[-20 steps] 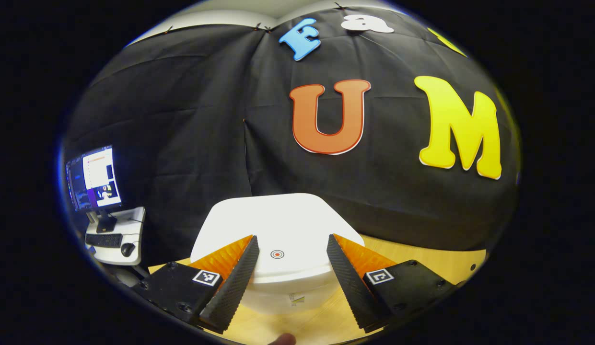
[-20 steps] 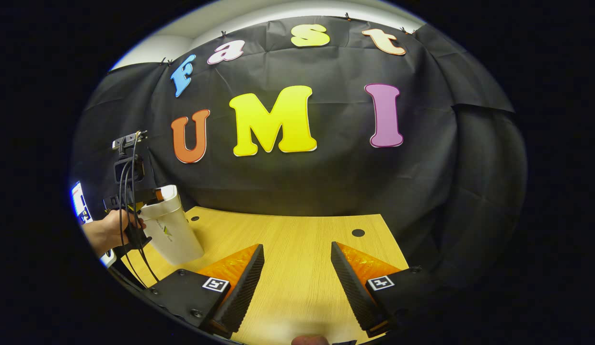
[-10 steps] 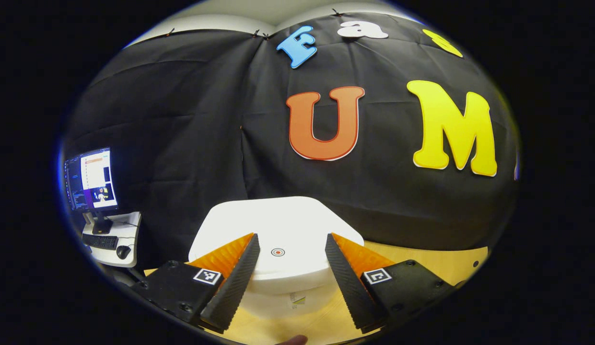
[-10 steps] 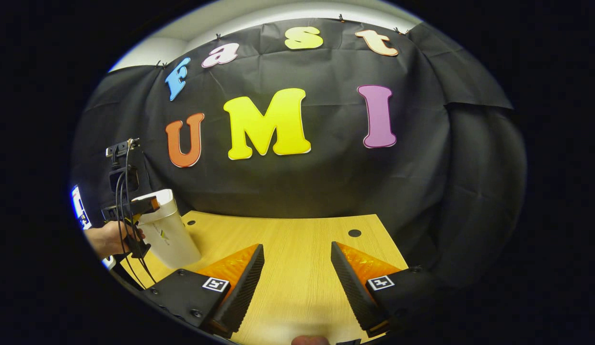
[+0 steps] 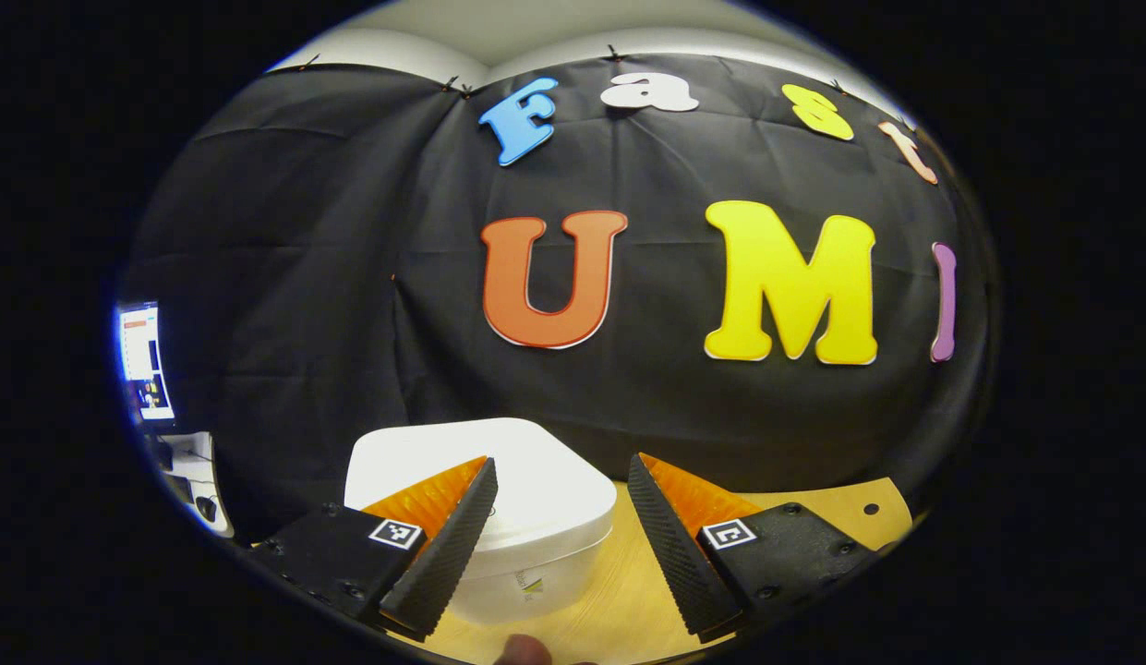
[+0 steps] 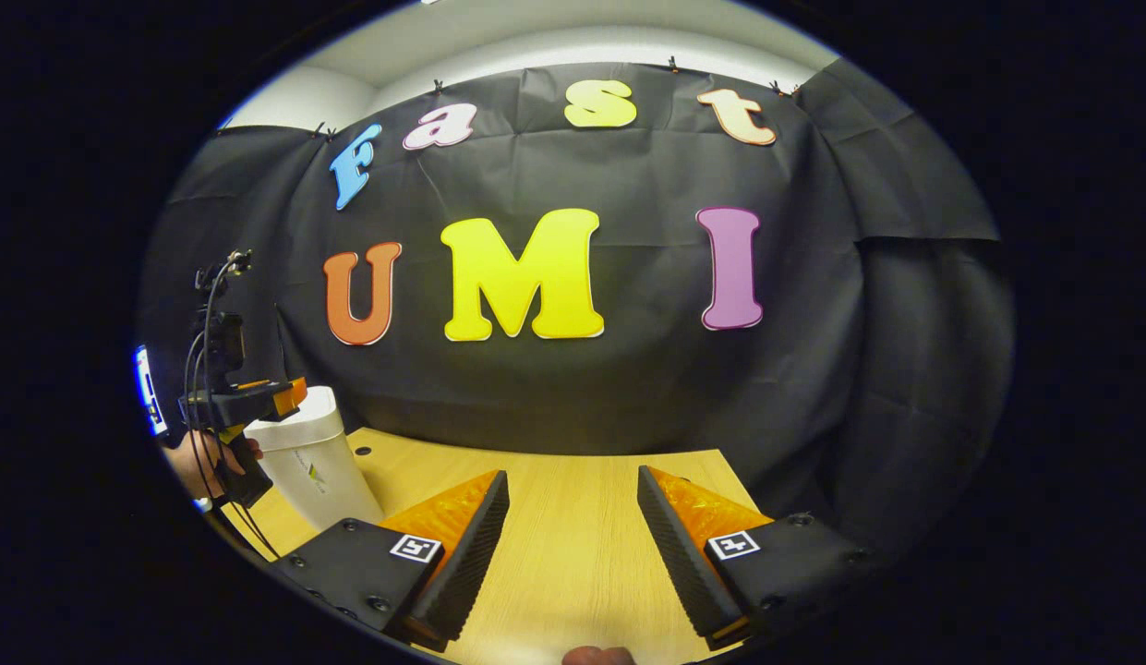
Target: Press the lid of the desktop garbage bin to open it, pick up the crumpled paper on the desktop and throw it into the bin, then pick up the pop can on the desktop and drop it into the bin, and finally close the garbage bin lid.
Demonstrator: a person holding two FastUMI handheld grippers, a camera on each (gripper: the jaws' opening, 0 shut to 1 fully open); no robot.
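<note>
My left gripper points forward with its two fingers spread wide apart and nothing pressed between them; a fingertip of my hand peeks in at the bottom edge of the left gripper view. My right gripper is likewise level, its fingers parted wide with nothing clamped between them. In the right gripper view my left gripper shows far off to the left, held upright-handled in my left hand, which wraps the grip below it, cables trailing down from it
</note>
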